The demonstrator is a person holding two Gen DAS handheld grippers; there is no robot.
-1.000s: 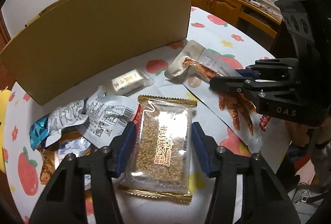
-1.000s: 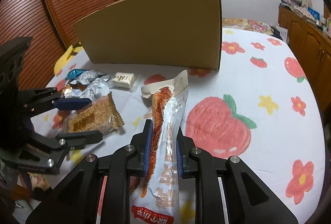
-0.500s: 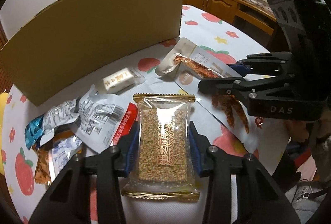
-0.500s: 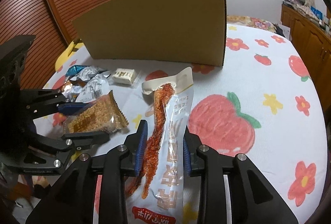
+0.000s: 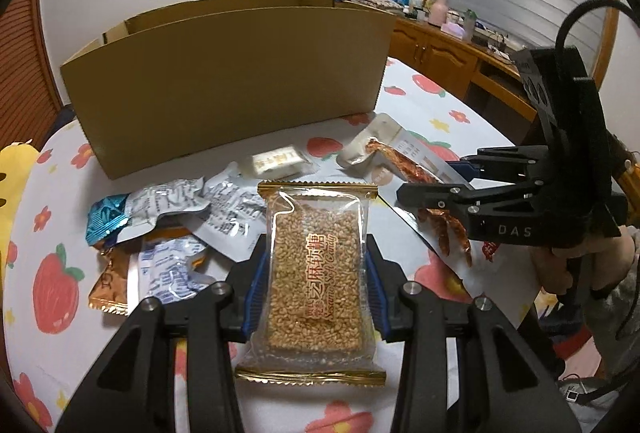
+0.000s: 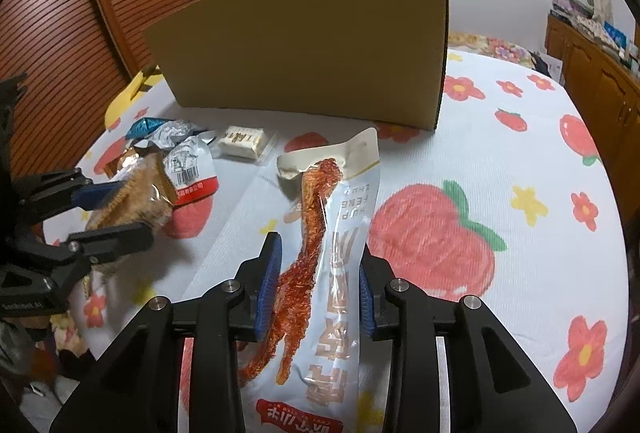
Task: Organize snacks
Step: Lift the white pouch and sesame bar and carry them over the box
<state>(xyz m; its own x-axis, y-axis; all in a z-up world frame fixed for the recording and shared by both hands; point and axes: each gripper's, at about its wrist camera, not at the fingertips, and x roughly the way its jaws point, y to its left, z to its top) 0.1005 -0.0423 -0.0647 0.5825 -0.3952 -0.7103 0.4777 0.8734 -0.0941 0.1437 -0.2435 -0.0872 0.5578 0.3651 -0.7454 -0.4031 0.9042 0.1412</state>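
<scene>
- Left wrist view: the left gripper (image 5: 316, 297) clamps a sesame soft candy bar (image 5: 316, 265) by its long sides, blue pads pressed to the clear wrapper, and holds it above the flower-print tablecloth (image 5: 56, 289).
- The bar's lower gold seal hangs below the fingers; the table under it is hidden.
- Left of it lies a heap of crumpled snack wrappers (image 5: 172, 217); their print is too blurred to read, and how many there are I cannot tell.
- A small white wrapped snack (image 5: 278, 161) lies near the open cardboard box (image 5: 224, 85), whose inside is screened by its near wall.
- At the right the right gripper (image 5: 436, 181) covers the middle of a long spicy strip packet (image 5: 384, 153).
- Right wrist view: the right gripper (image 6: 320, 285) has its jaws opening, with the spicy strip packet (image 6: 340, 233) lying on the cloth between them; the left pad looks just clear of it, the right pad close to its edge.
- The packet's near end is cut off by the frame.
- The left gripper (image 6: 116, 211), smeared by blur, holds the candy bar (image 6: 136, 197) at the left edge.
- The cardboard box (image 6: 304, 45) shows only its outer wall.
</scene>
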